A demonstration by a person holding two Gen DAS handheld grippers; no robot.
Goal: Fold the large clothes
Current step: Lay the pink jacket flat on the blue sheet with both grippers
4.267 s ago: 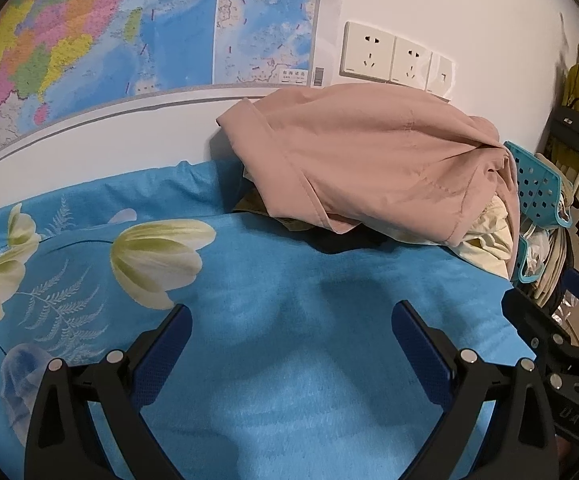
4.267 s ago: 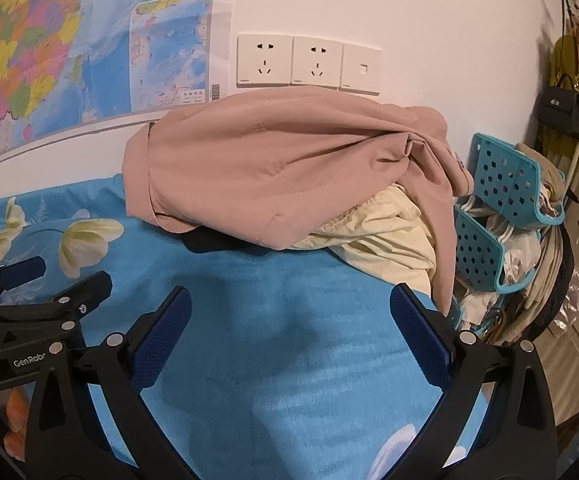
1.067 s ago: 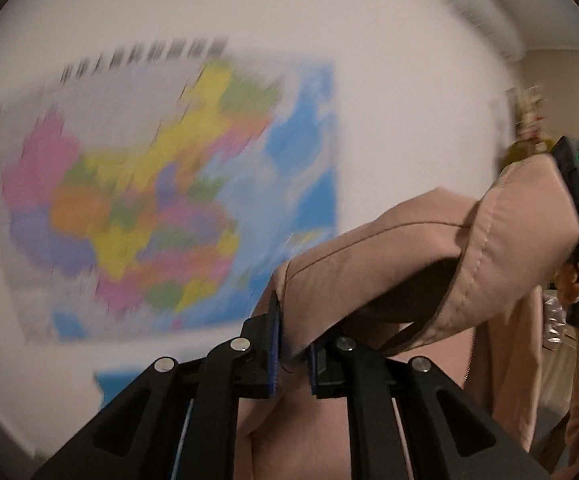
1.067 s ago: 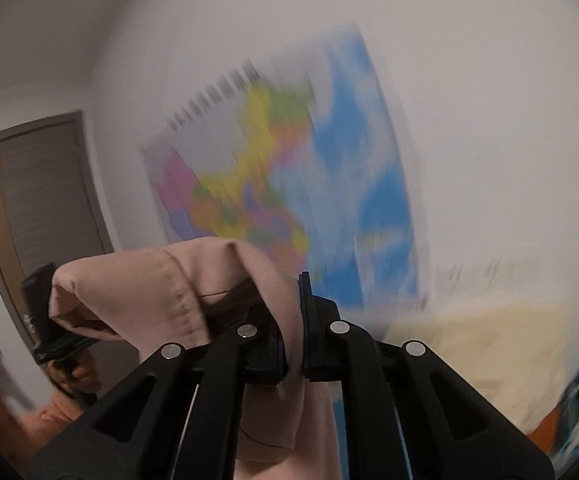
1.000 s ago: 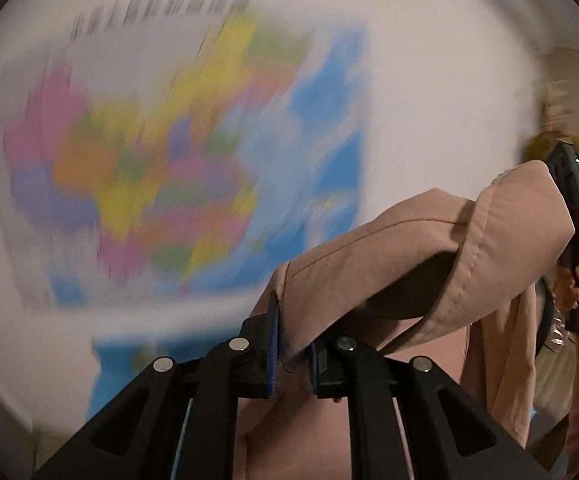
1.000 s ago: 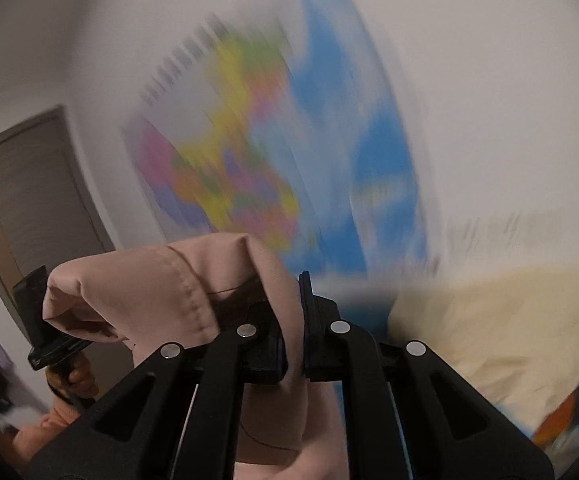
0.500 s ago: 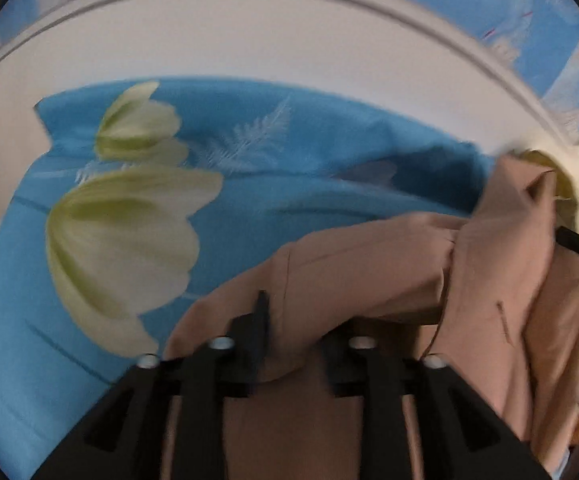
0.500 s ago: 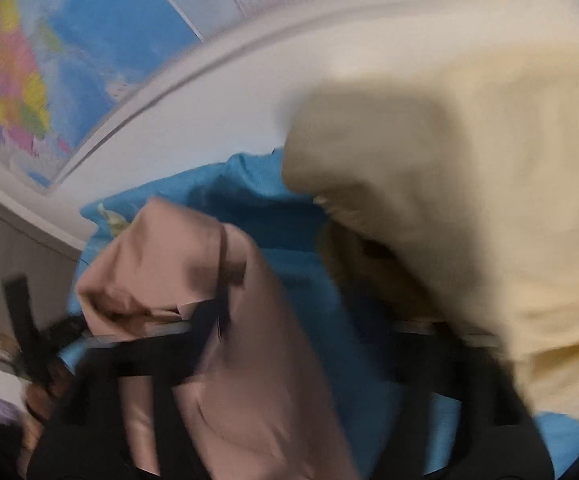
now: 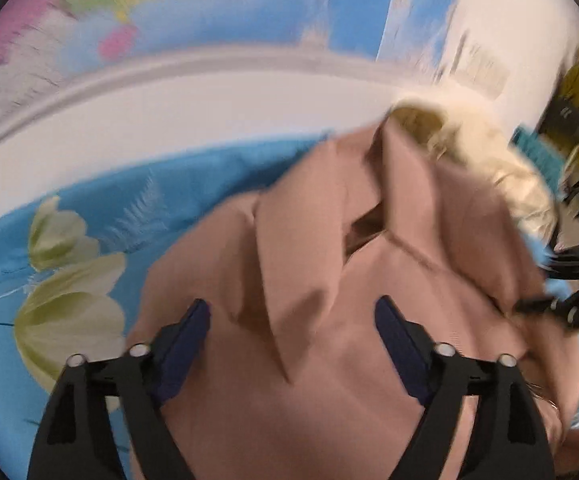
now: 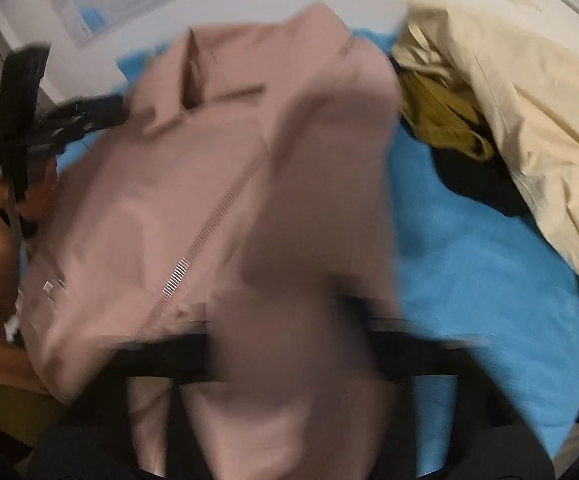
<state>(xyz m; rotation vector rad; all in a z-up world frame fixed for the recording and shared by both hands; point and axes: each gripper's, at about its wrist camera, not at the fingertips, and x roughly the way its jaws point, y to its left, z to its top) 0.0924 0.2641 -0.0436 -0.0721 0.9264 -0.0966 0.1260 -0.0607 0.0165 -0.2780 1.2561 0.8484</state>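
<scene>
Spreading step: pink jacket (image 9: 329, 264) dropped on bed (image 9: 5, 400), left gripper (image 9: 291, 332) jaws just parted, nothing pinched; right gripper (image 10: 289, 344) blurred, reads closed, hold unclear; next: flatten, re-grip hem.

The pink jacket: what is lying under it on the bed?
Under the pink jacket the blue flowered sheet shows at its edges. A cream garment lies beside it, not under it. Anything directly beneath the jacket is covered.

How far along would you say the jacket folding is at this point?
Done: the pink jacket lies rumpled on the blue sheet, zipper showing. In hand: the left gripper, jaws just opening, hovers over it, pads clear of the fabric. Left: flattening and every fold.
</scene>
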